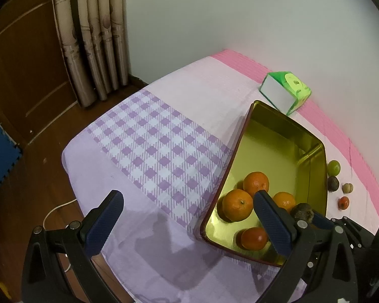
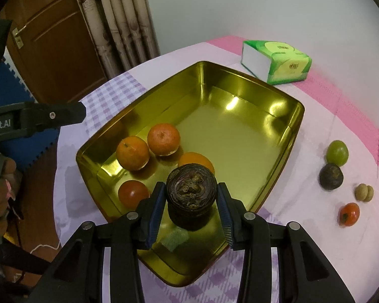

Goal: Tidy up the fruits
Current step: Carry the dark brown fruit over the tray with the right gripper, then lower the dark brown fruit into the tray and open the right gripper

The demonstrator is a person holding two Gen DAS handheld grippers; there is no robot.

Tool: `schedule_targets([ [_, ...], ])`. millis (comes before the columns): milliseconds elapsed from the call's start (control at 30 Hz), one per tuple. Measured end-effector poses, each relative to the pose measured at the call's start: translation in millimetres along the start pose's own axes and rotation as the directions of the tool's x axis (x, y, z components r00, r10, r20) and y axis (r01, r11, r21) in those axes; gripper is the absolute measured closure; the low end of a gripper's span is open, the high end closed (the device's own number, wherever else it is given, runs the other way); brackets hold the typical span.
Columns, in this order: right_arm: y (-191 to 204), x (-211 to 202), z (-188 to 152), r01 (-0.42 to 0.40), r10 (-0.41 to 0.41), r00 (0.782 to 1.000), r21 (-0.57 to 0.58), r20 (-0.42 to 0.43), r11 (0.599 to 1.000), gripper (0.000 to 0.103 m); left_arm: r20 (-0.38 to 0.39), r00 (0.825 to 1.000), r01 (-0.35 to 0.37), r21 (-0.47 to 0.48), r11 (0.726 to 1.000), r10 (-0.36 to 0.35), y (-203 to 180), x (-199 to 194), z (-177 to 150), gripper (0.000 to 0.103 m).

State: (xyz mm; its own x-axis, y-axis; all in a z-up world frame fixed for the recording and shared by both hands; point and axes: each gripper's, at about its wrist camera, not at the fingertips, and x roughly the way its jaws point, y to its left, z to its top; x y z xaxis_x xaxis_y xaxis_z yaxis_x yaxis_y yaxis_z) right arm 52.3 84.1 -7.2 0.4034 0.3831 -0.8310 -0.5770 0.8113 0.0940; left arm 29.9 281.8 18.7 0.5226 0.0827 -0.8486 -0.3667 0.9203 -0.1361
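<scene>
My right gripper (image 2: 190, 202) is shut on a dark brown wrinkled fruit (image 2: 192, 194), held over the near end of a gold tin tray (image 2: 240, 136). Three oranges (image 2: 132, 152) and a red fruit (image 2: 132, 193) lie in the tray's near left part. On the cloth to the tray's right sit a green fruit (image 2: 337, 152), a dark purple fruit (image 2: 331, 176), a tan nut (image 2: 363, 192) and a small red-orange fruit (image 2: 350, 214). My left gripper (image 1: 189, 197) is open and empty over the checked cloth, its right finger (image 1: 273, 224) in front of the tray (image 1: 278, 146).
A green tissue pack (image 2: 278, 61) lies beyond the tray near the wall. The lilac and pink cloth (image 1: 144, 136) covers a rounded table. Behind it are a wooden door (image 1: 25, 75), curtains (image 1: 96, 38), a blue foam mat (image 1: 0, 151) and a white cable (image 1: 55, 209) on the floor.
</scene>
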Motion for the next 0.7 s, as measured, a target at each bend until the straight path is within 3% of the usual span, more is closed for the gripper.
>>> schedule_targets([
  [367, -4.7, -0.1, -0.9, -0.014, 0.014, 1.0, 0.023, 0.007, 1.0, 0.06, -0.004, 1.0, -0.001, 0.015, 1.0, 0.001, -3.7, 2.0, -1.0, 0.001],
  [533, -6.3, -7.3, 0.2, -0.028, 0.026, 0.999, 0.036, 0.034, 0.999, 0.047, -0.005, 1.0, -0.003, 0.025, 1.0, 0.003, -5.7, 4.4, -2.2, 0.001],
  [700, -14.6, -22.5, 2.0, -0.025, 0.019, 0.996, 0.069, 0.088, 0.997, 0.044, 0.0, 1.0, 0.002, 0.04, 0.999, -0.002, -8.8, 3.3, -3.4, 0.001],
])
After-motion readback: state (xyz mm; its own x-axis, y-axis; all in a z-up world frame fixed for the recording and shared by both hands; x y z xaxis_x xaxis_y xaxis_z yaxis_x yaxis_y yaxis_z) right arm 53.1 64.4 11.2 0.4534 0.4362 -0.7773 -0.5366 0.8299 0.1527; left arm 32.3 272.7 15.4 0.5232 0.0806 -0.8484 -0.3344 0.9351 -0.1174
